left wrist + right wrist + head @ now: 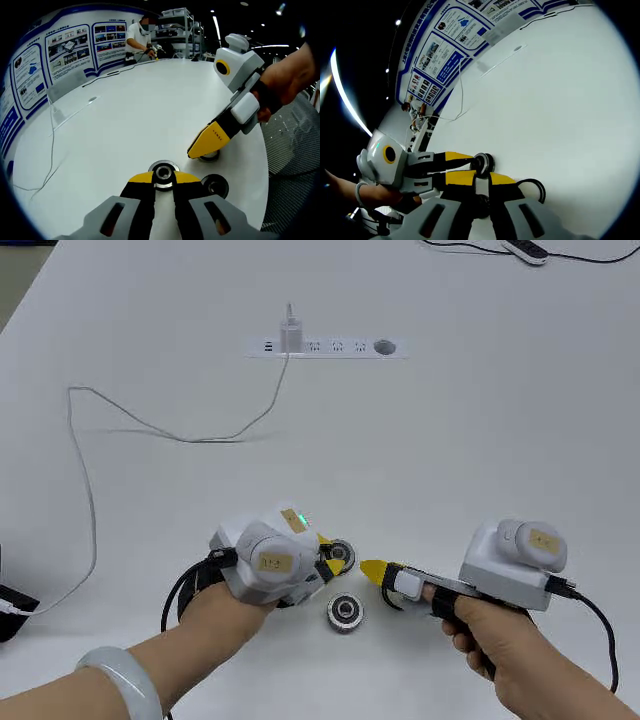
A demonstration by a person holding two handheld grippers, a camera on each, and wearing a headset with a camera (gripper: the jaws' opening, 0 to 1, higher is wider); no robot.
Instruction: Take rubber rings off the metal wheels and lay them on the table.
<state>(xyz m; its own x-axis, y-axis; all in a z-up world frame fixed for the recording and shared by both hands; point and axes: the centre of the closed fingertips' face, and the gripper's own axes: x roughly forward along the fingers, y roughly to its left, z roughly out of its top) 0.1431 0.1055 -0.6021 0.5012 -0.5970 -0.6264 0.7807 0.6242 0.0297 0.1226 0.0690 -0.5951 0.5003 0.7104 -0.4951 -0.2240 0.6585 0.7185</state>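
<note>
White table [450, 440] stretching through a room with wall posters [65, 50], power strip [325, 346] lying far across, left gripper [330, 555] clamping tight on one metal wheel [341, 553], second wheel [345, 611] sitting just beside on the table, right gripper [373, 570] pinching a rubber ring [538, 185] between nearly closed jaws

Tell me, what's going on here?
A person works with two handheld grippers at a white table. The left gripper is clamped on a metal wheel. The right gripper, jaws together, seems to hold a black rubber ring just beside it. A second wheel lies on the table.
</note>
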